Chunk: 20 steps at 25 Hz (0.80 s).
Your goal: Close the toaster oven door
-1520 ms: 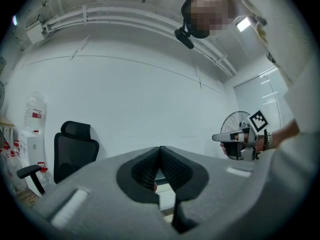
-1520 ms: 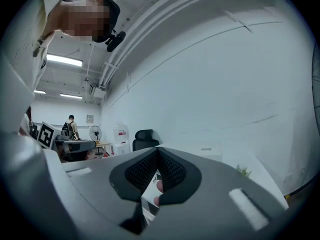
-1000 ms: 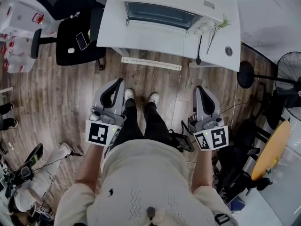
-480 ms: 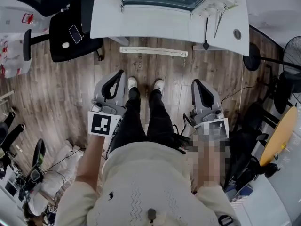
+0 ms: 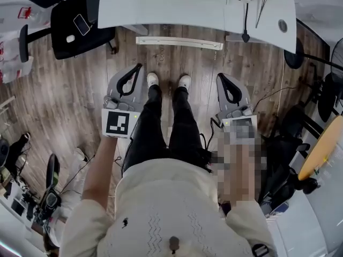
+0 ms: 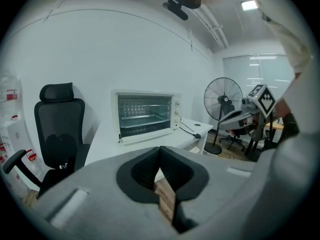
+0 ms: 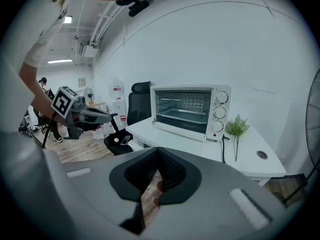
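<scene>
Holding left gripper (image 6: pixel 160 150) low beside left leg, jaws pressing together on nothing | holding right gripper (image 7: pixel 158 151) low beside right leg, jaws together too (nothing between) | standing well apart from toaster oven (image 7: pixel 190 111) sitting on white counter (image 5: pixel 177 9) ahead | showing door (image 7: pixel 180 130) folded down open, rack visible inside

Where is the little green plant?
In the right gripper view, the little green plant stands on the white desk, just to the right of the toaster oven, next to its knobs.
</scene>
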### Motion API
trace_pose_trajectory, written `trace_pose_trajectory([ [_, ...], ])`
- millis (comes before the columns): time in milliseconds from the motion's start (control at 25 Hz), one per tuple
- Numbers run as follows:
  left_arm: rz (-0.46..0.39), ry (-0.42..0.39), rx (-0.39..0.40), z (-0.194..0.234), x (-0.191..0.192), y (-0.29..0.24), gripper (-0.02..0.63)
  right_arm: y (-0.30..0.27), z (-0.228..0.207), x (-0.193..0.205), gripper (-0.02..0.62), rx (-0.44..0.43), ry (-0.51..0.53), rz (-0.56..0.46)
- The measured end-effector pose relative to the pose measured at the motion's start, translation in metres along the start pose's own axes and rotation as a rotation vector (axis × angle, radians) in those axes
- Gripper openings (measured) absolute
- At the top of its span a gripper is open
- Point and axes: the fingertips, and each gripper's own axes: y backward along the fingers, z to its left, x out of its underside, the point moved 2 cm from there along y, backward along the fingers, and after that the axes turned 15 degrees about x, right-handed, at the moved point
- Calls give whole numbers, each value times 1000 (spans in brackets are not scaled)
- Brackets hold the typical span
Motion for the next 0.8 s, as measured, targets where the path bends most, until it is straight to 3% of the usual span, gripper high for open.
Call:
trace_pose_trajectory([
  [440, 179, -115, 8, 18, 56, -30, 5, -30, 18, 53, 11, 5, 191, 95],
  [560, 233, -167, 19, 19, 69, -40, 71, -38, 15, 60, 12, 23, 259, 86],
  [800, 330, -274, 25, 27, 92, -54, 71, -58, 9, 77, 44, 21, 406, 120],
])
